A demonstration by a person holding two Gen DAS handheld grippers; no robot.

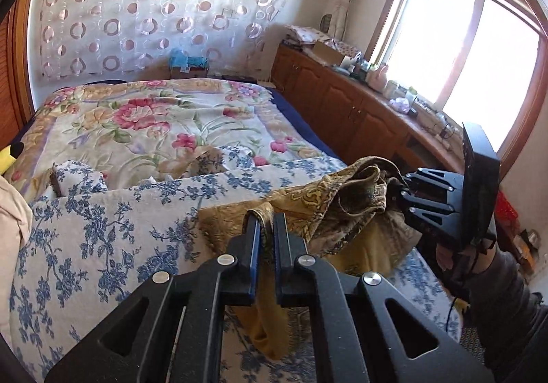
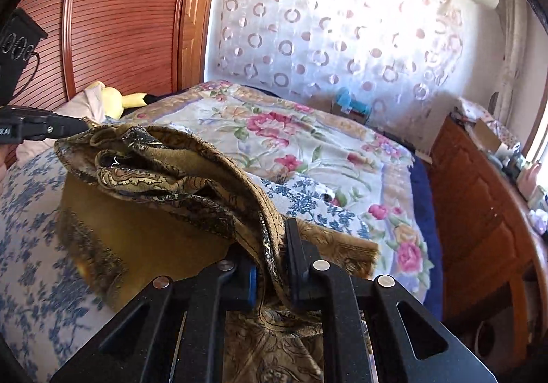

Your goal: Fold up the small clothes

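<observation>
A gold-brown paisley garment (image 1: 346, 201) hangs bunched between my two grippers above the blue-and-white floral cloth (image 1: 102, 229) on the bed. My left gripper (image 1: 265, 222) is shut on one edge of it. My right gripper (image 1: 399, 193) comes in from the right in the left wrist view and is shut on the other end. In the right wrist view the garment (image 2: 178, 174) stretches from my right gripper (image 2: 274, 246) up to my left gripper (image 2: 85, 124) at the far left. Part of it drapes down onto the bed.
A flowered bedspread (image 1: 154, 122) covers the bed beyond. A wooden cabinet (image 1: 346, 109) with clutter runs along the right under the window (image 1: 479, 57). A wooden wardrobe (image 2: 113, 13) stands left. A yellow plush toy (image 2: 118, 100) lies near the pillows.
</observation>
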